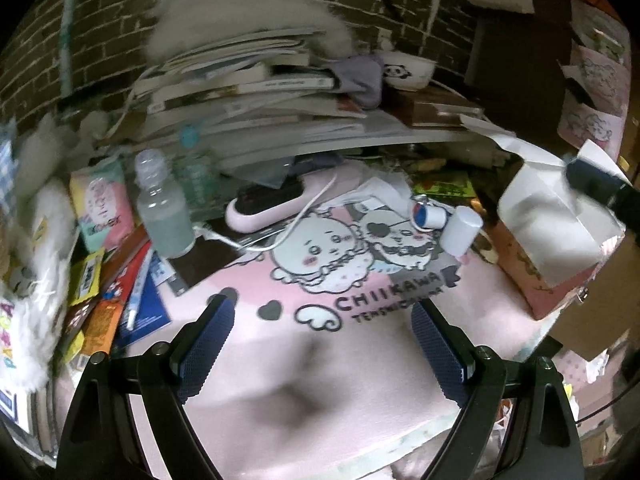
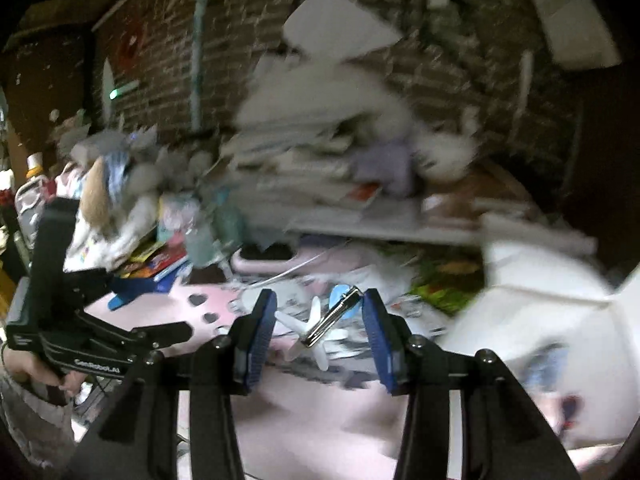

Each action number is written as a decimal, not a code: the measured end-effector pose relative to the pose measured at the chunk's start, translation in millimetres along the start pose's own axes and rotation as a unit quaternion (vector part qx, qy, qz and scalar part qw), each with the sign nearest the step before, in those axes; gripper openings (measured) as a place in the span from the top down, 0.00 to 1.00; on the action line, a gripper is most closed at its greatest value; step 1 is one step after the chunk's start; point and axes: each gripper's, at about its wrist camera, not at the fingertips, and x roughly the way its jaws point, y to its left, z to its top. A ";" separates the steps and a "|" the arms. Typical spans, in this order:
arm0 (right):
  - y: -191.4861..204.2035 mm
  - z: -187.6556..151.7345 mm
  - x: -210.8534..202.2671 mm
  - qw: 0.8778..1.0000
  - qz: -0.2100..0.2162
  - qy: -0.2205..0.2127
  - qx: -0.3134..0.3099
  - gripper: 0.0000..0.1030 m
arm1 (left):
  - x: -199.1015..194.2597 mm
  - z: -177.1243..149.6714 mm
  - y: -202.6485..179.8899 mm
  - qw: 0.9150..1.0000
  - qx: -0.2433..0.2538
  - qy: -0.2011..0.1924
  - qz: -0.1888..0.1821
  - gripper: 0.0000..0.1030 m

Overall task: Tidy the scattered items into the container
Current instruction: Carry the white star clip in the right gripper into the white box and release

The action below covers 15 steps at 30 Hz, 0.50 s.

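In the right wrist view my right gripper is shut on a small hair clip, a white star shape on a metal clasp with a blue part. It hangs above the pink cartoon mat, left of the blurred white and pink box. My left gripper is open over the mat with nothing between its blue pads. Scattered on the mat lie a white cylinder and a small blue-and-white spool. The pink box with white paper in it stands at the right.
A clear bottle, a pink device with a white cable, and packets and pens crowd the left. A tall stack of books and a panda bowl rise behind, against a brick wall. A hand holds the left gripper.
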 end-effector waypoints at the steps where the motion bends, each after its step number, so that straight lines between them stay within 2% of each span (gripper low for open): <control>1: -9.4 1.9 -10.5 1.000 -0.014 -0.006 0.001 0.60 | 1.3 0.8 -3.4 1.000 0.003 0.001 -0.001 0.14; 4: -45.1 4.8 -36.5 0.998 -0.066 -0.006 0.012 0.60 | 5.0 2.8 -13.2 1.000 0.011 0.005 -0.006 0.14; 6: -72.2 3.8 -44.8 0.994 -0.106 0.013 0.021 0.60 | 6.8 4.1 -19.0 1.000 0.015 0.008 -0.011 0.14; 8: -101.4 0.7 -45.6 0.991 -0.123 0.045 0.041 0.60 | 8.3 5.2 -24.8 1.000 0.021 0.010 -0.011 0.14; 11: -138.0 -6.1 -39.4 0.986 -0.113 0.090 0.079 0.60 | 11.1 6.6 -31.3 0.999 0.029 0.013 -0.008 0.14; 15: -165.6 -15.1 -22.9 0.981 -0.094 0.138 0.104 0.60 | 12.5 6.3 -36.2 0.999 0.035 0.016 -0.008 0.14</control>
